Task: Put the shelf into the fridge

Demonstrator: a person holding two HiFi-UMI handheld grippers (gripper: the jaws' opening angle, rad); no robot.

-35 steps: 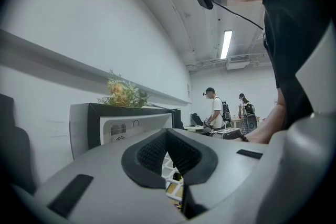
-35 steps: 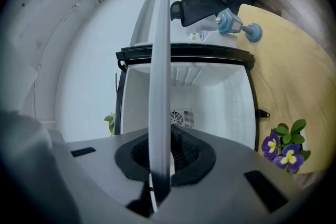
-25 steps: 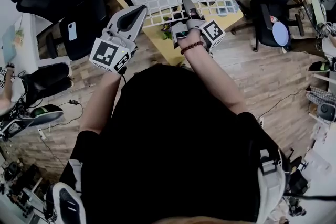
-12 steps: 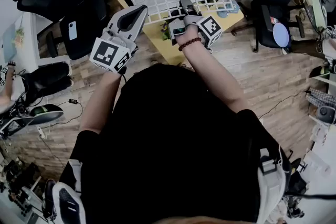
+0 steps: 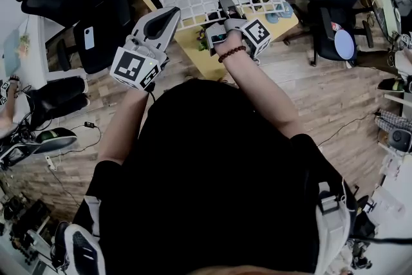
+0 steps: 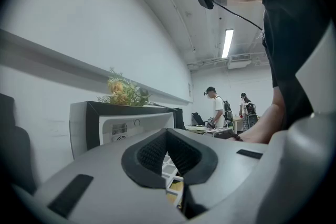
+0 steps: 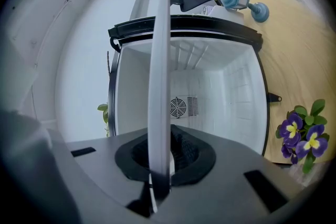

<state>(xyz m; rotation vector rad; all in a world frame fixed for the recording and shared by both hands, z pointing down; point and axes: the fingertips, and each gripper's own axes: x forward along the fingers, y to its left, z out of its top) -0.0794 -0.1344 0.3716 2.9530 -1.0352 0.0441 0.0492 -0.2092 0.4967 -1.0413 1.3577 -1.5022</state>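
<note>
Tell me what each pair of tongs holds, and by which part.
The right tongs clamp the white shelf by its near edge, edge-on toward the fridge. The left tongs are shut on nothing.

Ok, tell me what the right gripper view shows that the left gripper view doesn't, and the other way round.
Right gripper view only: the fan at the back of the fridge, purple flowers, the shelf clamped edge-on in the right gripper. Left gripper view only: two people far off, a ceiling light, a yellow plant. Both: the fridge and the shelf.
</note>
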